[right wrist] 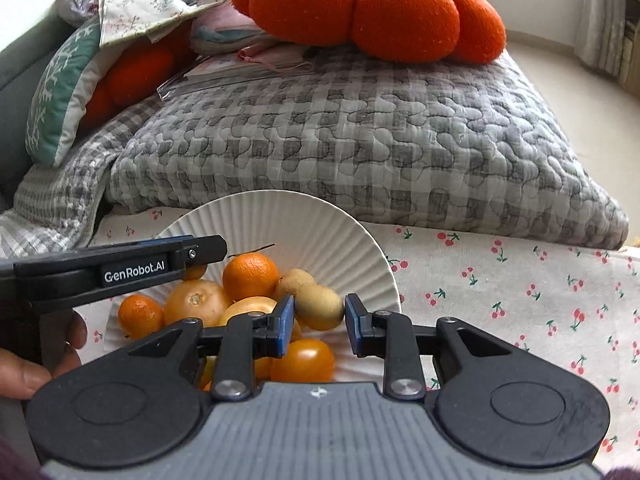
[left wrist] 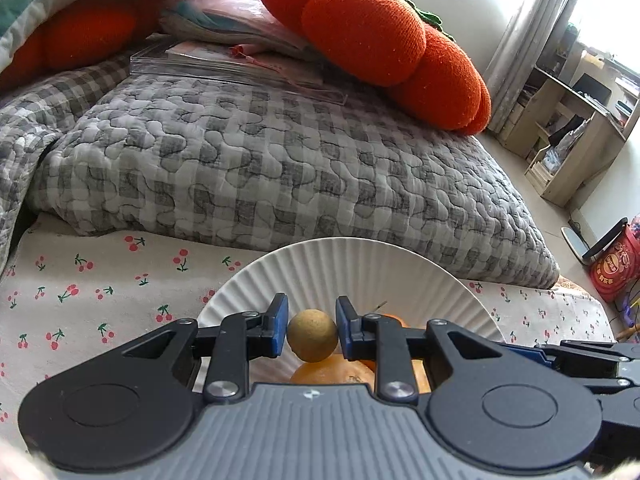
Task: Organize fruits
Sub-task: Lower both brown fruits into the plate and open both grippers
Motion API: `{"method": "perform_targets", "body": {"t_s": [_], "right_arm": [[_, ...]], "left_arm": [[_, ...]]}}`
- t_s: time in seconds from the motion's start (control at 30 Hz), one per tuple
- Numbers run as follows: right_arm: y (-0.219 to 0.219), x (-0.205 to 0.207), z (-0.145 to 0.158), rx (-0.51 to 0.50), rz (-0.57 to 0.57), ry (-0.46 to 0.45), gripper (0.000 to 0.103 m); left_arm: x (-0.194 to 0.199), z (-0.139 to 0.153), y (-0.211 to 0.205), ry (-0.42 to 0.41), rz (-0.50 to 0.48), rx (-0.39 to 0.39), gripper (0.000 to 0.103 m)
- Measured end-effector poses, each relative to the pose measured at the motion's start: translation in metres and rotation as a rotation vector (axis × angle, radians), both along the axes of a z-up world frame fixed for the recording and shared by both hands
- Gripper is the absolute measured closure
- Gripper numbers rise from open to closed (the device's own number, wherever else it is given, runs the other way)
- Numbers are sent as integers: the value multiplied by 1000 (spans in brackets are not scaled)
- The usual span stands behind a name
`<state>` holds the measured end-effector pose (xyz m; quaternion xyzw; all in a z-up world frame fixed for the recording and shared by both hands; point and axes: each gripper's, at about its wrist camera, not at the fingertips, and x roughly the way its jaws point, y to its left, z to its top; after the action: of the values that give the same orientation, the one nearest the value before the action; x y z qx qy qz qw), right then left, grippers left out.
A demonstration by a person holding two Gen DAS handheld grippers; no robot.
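Placing step. Left hand-held gripper (left wrist: 311,330) clamps a longan (left wrist: 312,335), right hand-held gripper (right wrist: 319,322) another longan (right wrist: 320,306), both above the white plate (right wrist: 320,224) of oranges (bed's front edge). Next: part jaws gently.

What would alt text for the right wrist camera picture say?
A handheld right gripper pinches a small tan fruit over a white ribbed plate piled with orange and yellow fruit, on a cherry-print cloth. The left gripper reaches in from the left.
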<state>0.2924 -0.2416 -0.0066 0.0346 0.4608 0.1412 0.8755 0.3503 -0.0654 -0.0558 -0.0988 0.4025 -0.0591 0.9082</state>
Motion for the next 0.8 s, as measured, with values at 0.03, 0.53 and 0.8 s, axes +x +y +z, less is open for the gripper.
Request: {"method": "perform_targets", "body": {"t_s": [0.03, 0.53, 0.8], "right_arm": [[0, -1, 0, 1, -4, -1, 76], [-1, -5, 18, -27, -6, -40, 75], [1, -12, 42, -28, 13, -102, 74]], "left_arm": [[0, 0, 0, 1, 0, 1, 80], [-6, 10, 8, -20, 0, -9, 78], [-18, 38, 0, -69, -26, 127, 68]]}}
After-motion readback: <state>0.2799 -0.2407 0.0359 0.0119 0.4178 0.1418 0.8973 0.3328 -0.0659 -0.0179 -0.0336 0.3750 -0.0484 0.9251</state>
